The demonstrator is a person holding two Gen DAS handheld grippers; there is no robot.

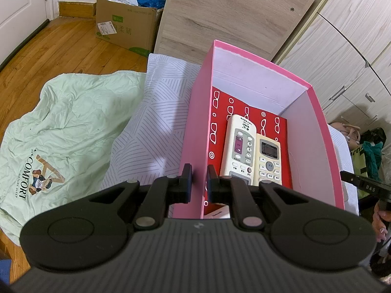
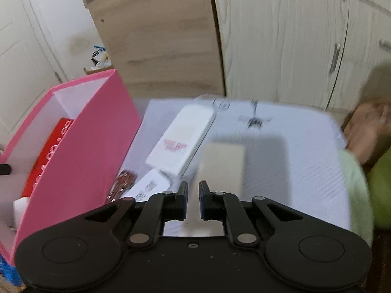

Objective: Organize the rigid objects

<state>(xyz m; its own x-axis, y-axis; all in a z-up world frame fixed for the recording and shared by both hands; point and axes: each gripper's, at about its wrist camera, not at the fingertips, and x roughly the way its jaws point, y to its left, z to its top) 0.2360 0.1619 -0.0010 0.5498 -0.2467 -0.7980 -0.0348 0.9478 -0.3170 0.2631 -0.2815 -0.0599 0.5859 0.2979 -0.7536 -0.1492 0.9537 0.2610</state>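
Observation:
A pink box [image 1: 195,127] stands on the bed. My left gripper [image 1: 199,182] is shut on its left wall, one finger outside, one inside. Inside lie a red patterned box [image 1: 246,109] and two cream remote controls [image 1: 240,146] [image 1: 267,161] side by side. In the right wrist view the pink box [image 2: 83,141] is at the left. My right gripper [image 2: 193,199] is shut on a flat grey-beige box [image 2: 221,166] and holds it above the bed. A white box [image 2: 180,136], a smaller white box [image 2: 149,185] and a brown item [image 2: 123,180] lie beside the pink box.
The bed has a striped white sheet [image 1: 151,112] and a green pillow [image 1: 63,131]. A cardboard carton [image 1: 124,29] stands on the wooden floor. A wooden panel [image 1: 220,14] and wardrobe doors [image 2: 293,44] stand behind the bed. The right gripper's tip [image 1: 361,183] shows at the right.

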